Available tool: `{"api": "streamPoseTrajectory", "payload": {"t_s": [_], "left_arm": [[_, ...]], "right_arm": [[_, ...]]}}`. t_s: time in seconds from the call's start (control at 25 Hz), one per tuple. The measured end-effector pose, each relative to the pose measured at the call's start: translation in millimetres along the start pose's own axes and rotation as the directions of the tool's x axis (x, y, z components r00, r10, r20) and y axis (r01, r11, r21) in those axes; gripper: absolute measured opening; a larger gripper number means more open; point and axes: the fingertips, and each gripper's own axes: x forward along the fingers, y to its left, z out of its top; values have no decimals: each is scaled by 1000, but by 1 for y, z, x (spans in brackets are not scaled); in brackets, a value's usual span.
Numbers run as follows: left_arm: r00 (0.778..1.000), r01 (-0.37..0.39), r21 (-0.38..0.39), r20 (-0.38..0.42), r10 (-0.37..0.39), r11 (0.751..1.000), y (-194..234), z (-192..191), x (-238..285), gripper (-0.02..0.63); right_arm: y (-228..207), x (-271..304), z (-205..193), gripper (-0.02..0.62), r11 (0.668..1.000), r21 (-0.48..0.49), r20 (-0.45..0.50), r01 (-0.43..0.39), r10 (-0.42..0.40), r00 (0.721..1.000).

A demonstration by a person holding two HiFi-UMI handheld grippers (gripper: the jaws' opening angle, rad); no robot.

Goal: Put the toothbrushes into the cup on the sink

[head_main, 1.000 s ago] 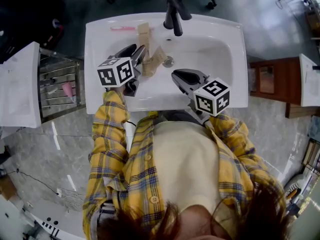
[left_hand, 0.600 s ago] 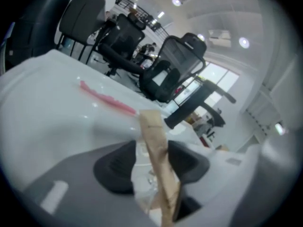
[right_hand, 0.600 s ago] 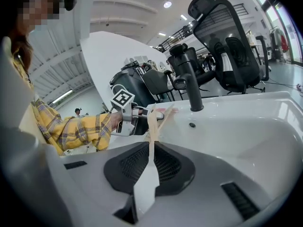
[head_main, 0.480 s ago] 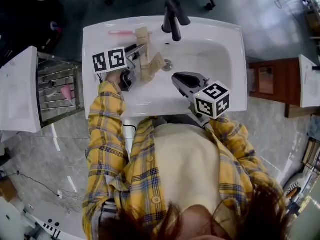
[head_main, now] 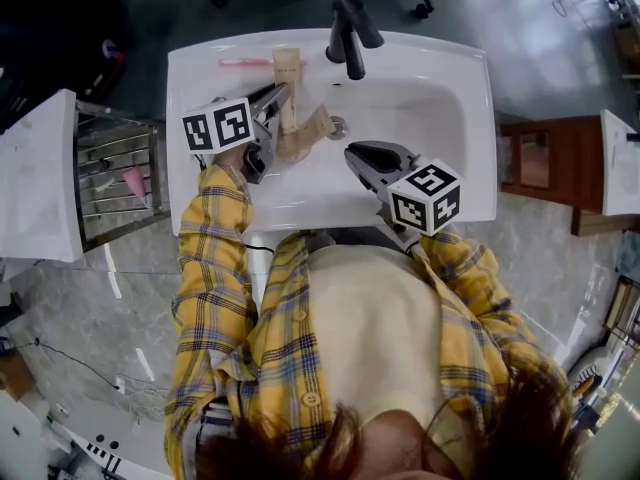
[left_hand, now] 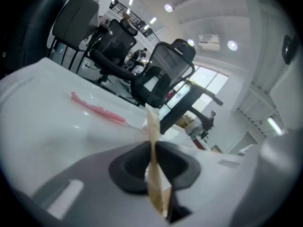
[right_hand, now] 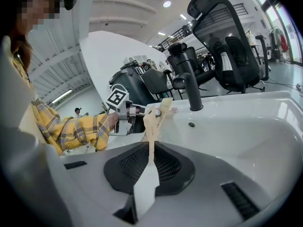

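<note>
A person in a yellow plaid shirt (head_main: 215,298) stands at a white sink (head_main: 440,88) with a black tap (head_main: 348,30) at its top centre. One pink toothbrush (head_main: 243,62) lies flat on the sink's rim at the upper left, left of the tap; in the left gripper view it shows as a slim pink stick (left_hand: 97,110) on the white surface, lying apart from everything else.

Between the two tools, over the left half of the basin, hangs a tan paper packet (head_main: 308,131). From above it looks like two flat tan strips that meet in a V, one reaching up toward the rim and one slanting toward the drain (head_main: 338,125). What is inside it cannot be made out.

The left hand-held gripper (head_main: 279,94) has just been closing its jaws, and they now pinch the thin edge of the packet (left_hand: 152,141), which stands on end between the dark pads of the gripper (left_hand: 154,161). The right hand-held gripper (head_main: 352,153), in the middle of the frame, has its jaws pressed together on a pale strip of the same packet (right_hand: 150,126); that strip runs from the gripper (right_hand: 150,161) up toward the left tool.
</note>
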Motion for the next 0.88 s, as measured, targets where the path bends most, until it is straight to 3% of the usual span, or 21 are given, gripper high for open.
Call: {"api": "streamPoseTrajectory", "payload": {"t_s": [0.32,0.52,0.88], "left_arm": [[988,4,209,147,-36,978,-26,12,-20,46],[993,3,296,111,-38,955,-40,1,-25,46],[998,-51,431,51,33,901,-48,-18,-39,48]], "right_arm": [[9,1,1,38,1000,-15,0,-13,13,1000],[12,-1,0,38,1000,-20,3,-17,17,1000],[23,-2,1,38,999,-34,12,-29,29,999]]}}
